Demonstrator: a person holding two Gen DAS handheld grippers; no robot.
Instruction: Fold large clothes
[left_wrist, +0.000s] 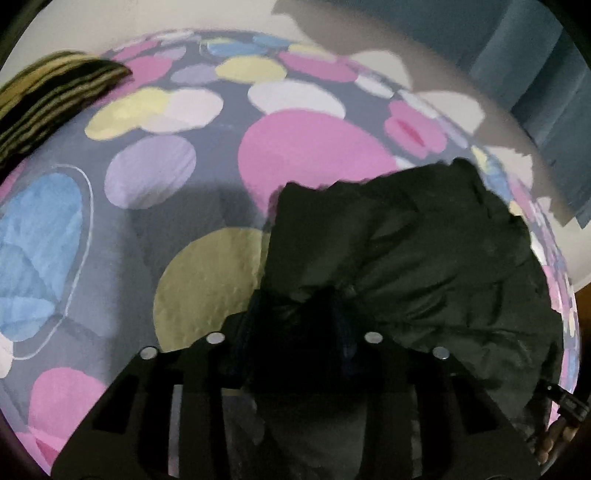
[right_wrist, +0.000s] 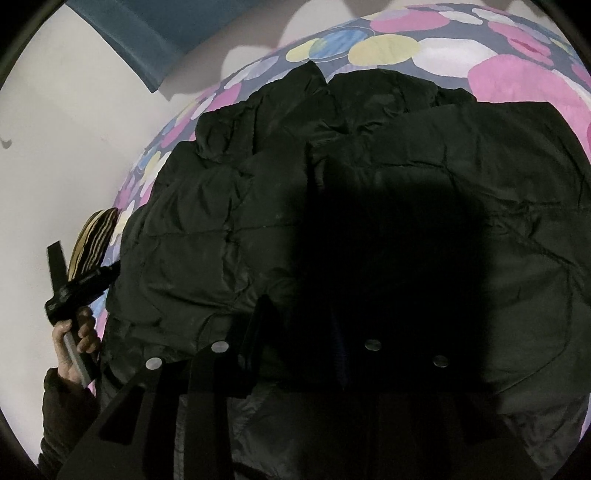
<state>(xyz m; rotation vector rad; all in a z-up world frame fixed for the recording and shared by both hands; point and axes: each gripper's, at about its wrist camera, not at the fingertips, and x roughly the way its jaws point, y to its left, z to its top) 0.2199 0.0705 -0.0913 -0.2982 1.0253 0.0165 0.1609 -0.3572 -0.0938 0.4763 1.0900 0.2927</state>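
A black quilted jacket (left_wrist: 424, 258) lies rumpled on a bed cover (left_wrist: 147, 221) printed with pink, yellow, lilac and blue discs. In the left wrist view my left gripper (left_wrist: 295, 321) is shut on the jacket's near left edge, and the cloth bunches up between its fingers. The right wrist view is almost filled by the jacket (right_wrist: 221, 221). My right gripper (right_wrist: 306, 332) sits low on its near part in deep shadow. Its jaws stand narrow with a fold of cloth caught between them; the pads are hard to make out.
A yellow-and-black striped cushion (left_wrist: 48, 99) lies at the bed's far left corner. A pale wall and a blue curtain (left_wrist: 535, 74) stand behind the bed. A hand (right_wrist: 77, 339) holding the other gripper's handle shows at the left of the right wrist view.
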